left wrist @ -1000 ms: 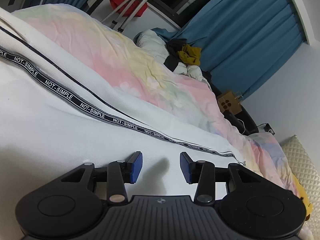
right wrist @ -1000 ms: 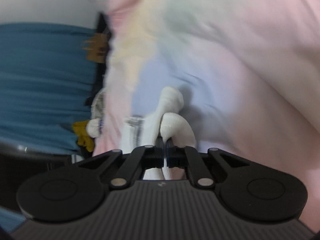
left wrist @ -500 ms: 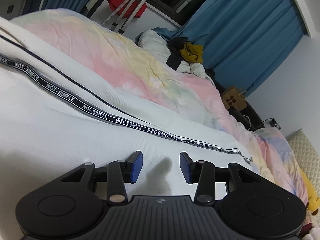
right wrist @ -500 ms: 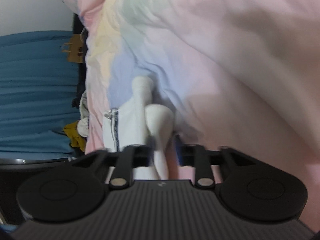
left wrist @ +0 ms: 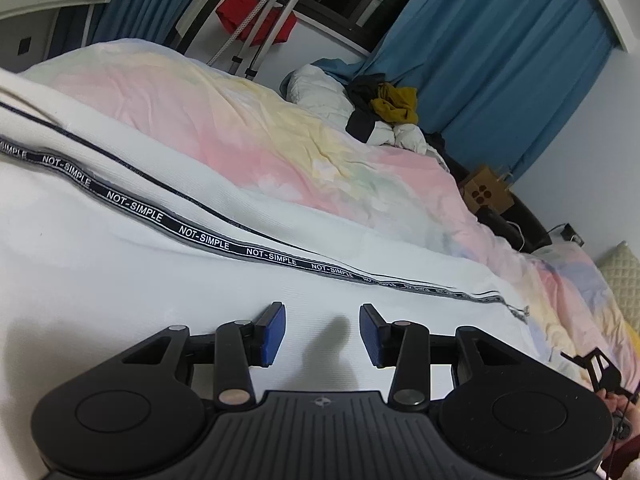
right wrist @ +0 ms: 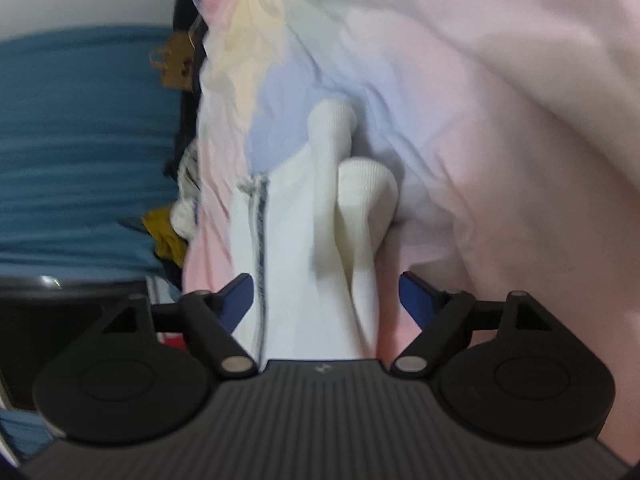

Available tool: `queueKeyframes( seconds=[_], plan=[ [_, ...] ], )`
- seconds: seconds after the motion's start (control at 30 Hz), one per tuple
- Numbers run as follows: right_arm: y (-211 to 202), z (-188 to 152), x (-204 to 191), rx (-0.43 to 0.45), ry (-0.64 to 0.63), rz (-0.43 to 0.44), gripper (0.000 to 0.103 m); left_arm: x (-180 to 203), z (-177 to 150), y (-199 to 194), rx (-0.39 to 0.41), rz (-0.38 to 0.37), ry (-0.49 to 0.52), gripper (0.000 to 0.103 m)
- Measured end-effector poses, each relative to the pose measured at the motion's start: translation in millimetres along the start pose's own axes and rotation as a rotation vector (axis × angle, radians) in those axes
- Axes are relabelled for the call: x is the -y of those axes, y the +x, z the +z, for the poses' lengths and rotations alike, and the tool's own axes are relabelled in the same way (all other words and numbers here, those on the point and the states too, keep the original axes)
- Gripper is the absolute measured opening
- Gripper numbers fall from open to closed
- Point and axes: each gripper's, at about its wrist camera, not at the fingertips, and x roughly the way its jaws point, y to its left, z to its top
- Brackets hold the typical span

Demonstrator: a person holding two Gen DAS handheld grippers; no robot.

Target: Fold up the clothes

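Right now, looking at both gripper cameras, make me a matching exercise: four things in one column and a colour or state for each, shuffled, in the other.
Things:
1. left gripper
2. curtain
3. white garment
4. duvet

Descriptions:
A. pastel pink, yellow and blue
B. open, hovering above white fabric
C. blue
D. has a black NOT-SIMPLE tape

Pairs: 1-B, 2-C, 3-D, 4-A

Bed (left wrist: 540,280) w/ pastel duvet, white garment (left wrist: 120,280) on top — clothes pile (left wrist: 384,112) at far end
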Motion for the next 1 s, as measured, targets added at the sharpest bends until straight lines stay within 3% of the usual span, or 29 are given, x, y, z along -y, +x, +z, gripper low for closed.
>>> queueKeyframes(
  seconds=[0.07, 0.17, 0.3, 0.33, 0.4, 0.47, 0.6, 0.7, 0.83, 1.0],
  plan=[
    [15, 5, -1, 0.007, -0.024, -0.004, 0.083, 1, 2, 1, -0.003, 0.007, 0.018, 0.044],
    [34, 11, -5, 0.028, -0.068, 0.059, 0.083, 1, 9, -2, 0.011, 0.024, 0.04, 0.044],
    [44, 9, -23, 0.075, -0.231, 0.06, 0.08, -6, 18, -8, 0.045, 0.092, 0.057, 0.044],
    [47, 9, -29, 0.087, -0.276, 0.057, 0.076, -7, 19, -8, 0.049, 0.115, 0.061, 0.044],
    [52, 8, -39, 0.111, -0.367, 0.05, 0.045, -9, 22, -6, 0.034, 0.166, 0.083, 0.044],
    [53, 5, -50, 0.137, -0.447, 0.051, 0.028, -11, 23, -2, 0.016, 0.198, 0.093, 0.044],
    [29, -18, -89, 0.222, -0.606, 0.113, 0.025, -21, 31, -4, 0.004, 0.21, 0.078, 0.044],
    [8, -60, -130, 0.291, -0.823, 0.171, 0.024, -28, 37, -15, 0.019, 0.192, 0.043, 0.044],
    [-24, -143, -170, 0.359, -1.116, 0.241, 0.024, -32, 40, -32, 0.037, 0.148, 0.014, 0.044],
    [-60, -267, -169, 0.424, -1.51, 0.335, 0.024, -28, 40, -55, 0.083, 0.108, 0.035, 0.044]
  ],
)
